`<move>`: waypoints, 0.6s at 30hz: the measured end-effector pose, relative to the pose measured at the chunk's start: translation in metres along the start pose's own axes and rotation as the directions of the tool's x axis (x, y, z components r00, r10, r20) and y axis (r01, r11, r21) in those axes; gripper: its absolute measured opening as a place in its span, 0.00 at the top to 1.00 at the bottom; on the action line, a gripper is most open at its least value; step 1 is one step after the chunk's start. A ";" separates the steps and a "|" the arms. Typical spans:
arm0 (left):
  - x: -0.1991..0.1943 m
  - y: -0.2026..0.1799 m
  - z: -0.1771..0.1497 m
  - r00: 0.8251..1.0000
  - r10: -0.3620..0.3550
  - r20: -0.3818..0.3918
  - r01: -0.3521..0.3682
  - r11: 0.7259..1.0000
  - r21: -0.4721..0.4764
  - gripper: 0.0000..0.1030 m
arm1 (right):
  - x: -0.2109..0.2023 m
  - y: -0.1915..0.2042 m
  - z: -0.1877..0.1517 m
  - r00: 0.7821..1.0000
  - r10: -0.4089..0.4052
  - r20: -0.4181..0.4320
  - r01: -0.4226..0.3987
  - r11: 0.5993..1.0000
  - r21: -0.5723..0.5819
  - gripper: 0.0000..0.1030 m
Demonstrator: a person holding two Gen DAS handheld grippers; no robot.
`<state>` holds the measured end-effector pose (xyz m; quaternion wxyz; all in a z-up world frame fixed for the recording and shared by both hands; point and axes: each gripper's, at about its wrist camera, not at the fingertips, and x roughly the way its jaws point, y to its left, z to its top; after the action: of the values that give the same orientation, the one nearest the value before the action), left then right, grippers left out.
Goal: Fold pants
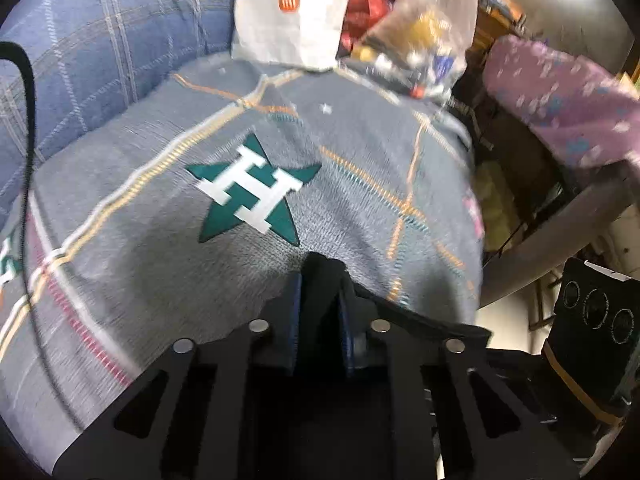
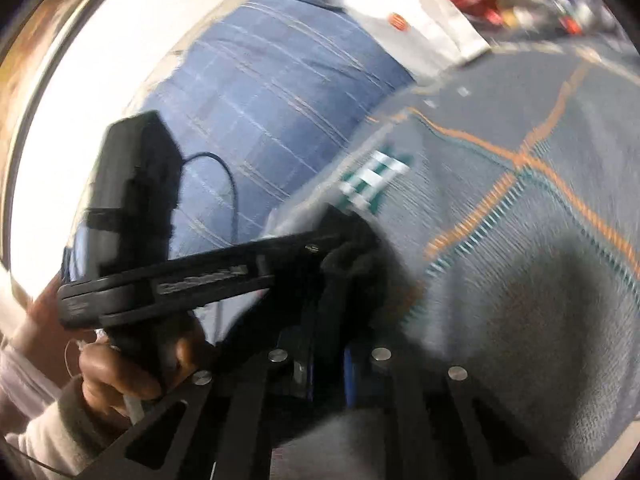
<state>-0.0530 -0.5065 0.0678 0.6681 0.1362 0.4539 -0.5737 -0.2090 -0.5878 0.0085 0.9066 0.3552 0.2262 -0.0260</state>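
The pants are black cloth. In the left wrist view my left gripper is shut on a bunch of them, held over a grey bedspread with a green star. More black cloth trails to the right. In the right wrist view my right gripper is shut on black pants cloth above the same bedspread. The left gripper's body and the hand holding it show at the left, its tip touching the same bunch of cloth.
A blue checked pillow lies at the bed's far left. A white bag, a red bag and a clear plastic bag sit at the head. A purple cloth and a black box are right of the bed.
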 end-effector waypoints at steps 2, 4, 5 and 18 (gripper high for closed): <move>-0.033 0.001 -0.002 0.999 0.006 0.054 -0.006 1.000 -0.007 0.87 | -0.010 0.023 0.004 1.000 0.013 0.015 -0.012 0.997 -0.071 0.91; -0.074 0.006 -0.007 0.993 0.015 0.113 -0.012 0.999 -0.032 0.87 | -0.017 0.050 0.008 0.999 0.050 0.018 -0.047 0.989 -0.139 0.91; -0.096 0.010 -0.010 0.990 0.030 0.138 -0.023 0.998 -0.051 0.87 | -0.020 0.068 0.008 0.997 0.076 0.014 -0.072 0.981 -0.180 0.91; -0.260 0.108 -0.207 0.922 0.362 0.136 -0.249 0.825 -0.508 0.87 | 0.094 0.207 -0.127 0.860 0.108 -0.499 -0.351 0.834 -0.425 0.78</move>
<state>-0.0324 -0.1606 0.1156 0.8117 -0.0292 0.4747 -0.3391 -0.1321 -0.3392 0.0170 0.8846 0.1280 0.3851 0.2299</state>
